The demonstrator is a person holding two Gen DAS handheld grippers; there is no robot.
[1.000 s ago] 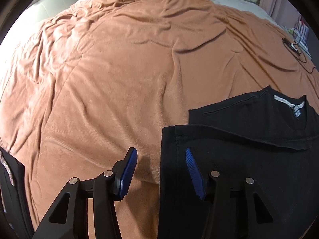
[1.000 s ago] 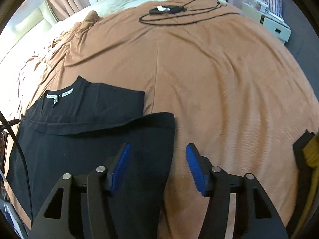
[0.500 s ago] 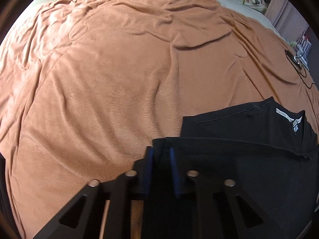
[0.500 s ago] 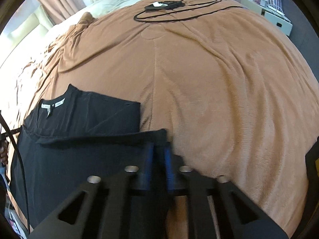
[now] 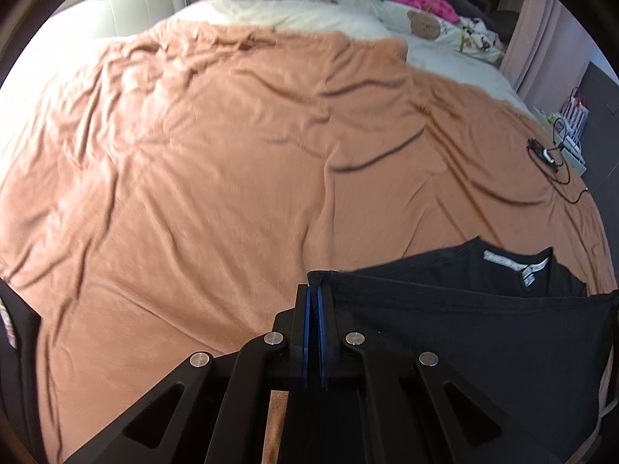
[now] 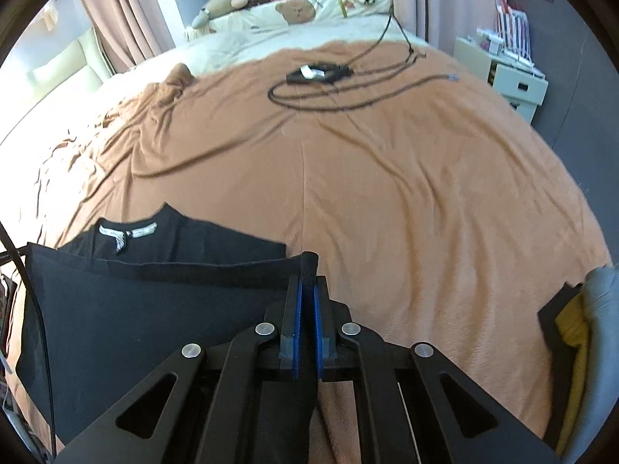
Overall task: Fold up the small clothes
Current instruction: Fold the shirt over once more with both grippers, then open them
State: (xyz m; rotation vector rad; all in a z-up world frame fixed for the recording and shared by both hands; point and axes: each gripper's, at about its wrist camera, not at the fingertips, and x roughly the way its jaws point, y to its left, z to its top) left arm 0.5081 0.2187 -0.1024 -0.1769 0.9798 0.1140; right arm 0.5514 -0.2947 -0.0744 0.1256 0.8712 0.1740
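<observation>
A black top (image 5: 464,332) with a white neck label lies partly folded on the brown blanket (image 5: 232,174). My left gripper (image 5: 313,290) is shut on the left corner of the top's folded edge, which is lifted off the blanket. In the right wrist view the same black top (image 6: 135,309) stretches to the left, and my right gripper (image 6: 305,284) is shut on its right corner, with cloth poking up between the blue pads (image 6: 297,309). The folded edge hangs taut between the two grippers, above the neck part that lies flat.
A black cable with a small device (image 6: 317,73) lies coiled on the far blanket. Soft toys and pillows (image 6: 298,9) sit at the bed's head. A white drawer unit (image 6: 514,77) stands at the right. A yellow and black item (image 6: 568,321) sits at the right edge.
Both grippers went from open astride the top's folded edge to shut on its two corners. Both then rose, lifting that edge off the blanket.
</observation>
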